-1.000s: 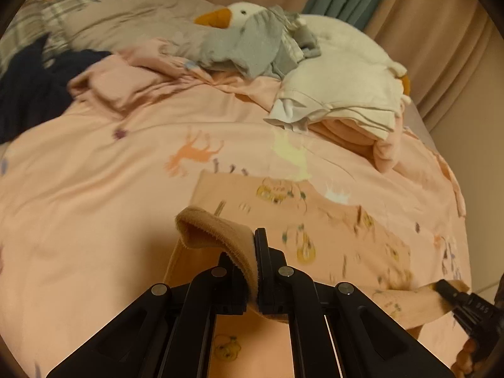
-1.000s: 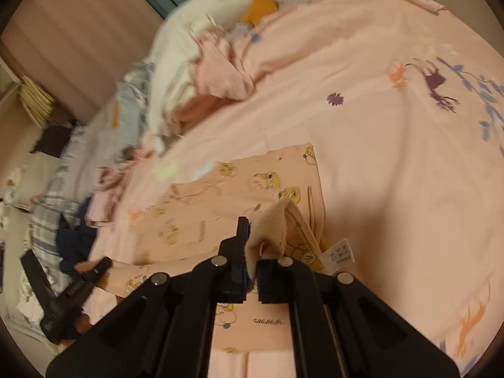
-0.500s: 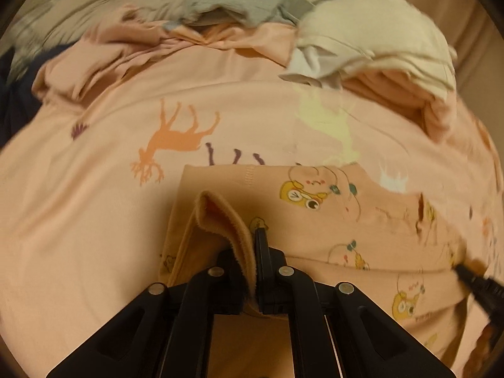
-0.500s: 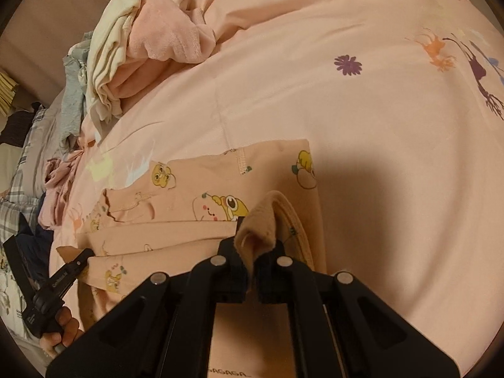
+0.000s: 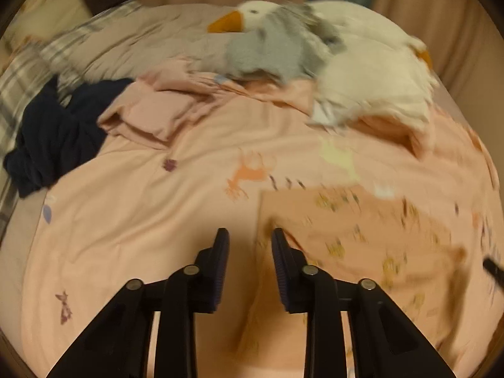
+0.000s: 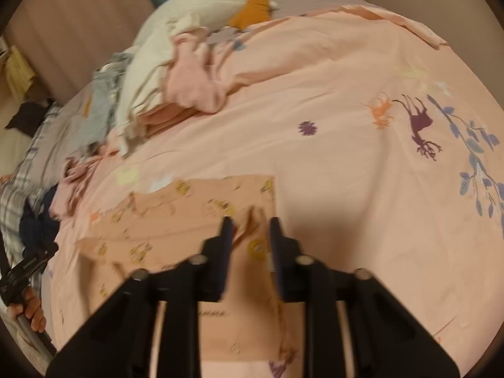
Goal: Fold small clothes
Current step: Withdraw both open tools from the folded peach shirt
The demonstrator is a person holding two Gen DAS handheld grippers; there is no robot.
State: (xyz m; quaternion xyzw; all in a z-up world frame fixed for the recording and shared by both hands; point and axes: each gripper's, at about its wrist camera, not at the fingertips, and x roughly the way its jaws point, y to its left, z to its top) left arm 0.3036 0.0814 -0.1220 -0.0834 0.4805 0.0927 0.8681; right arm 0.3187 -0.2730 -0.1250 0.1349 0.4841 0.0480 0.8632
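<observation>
The peach printed garment [image 5: 362, 236] lies flat on the pink bedspread [image 5: 141, 220] of the bed, its long axis running left to right across the near part of the scene, between the two claws. In the left wrist view, the left claw [image 5: 247, 242] is at the garment's left end; its jaws are opening, nothing is pinched between them, and the cloth edge lies just right of the gap and under the right finger. In the right wrist view, the right claw [image 6: 249, 233] is at the opposite, right end; its jaws are also opening, and a raised fold of cloth sits between them without any visible pad pressure, though motion blur limits certainty. Each claw is therefore nearest its own short end. Judged from this layout, a further fold would bring one short end toward the other along the long axis, so either claw must re-grip its own end. The unfolded pile of clothes [image 6: 163, 94] lies far across the bed, well apart.
</observation>
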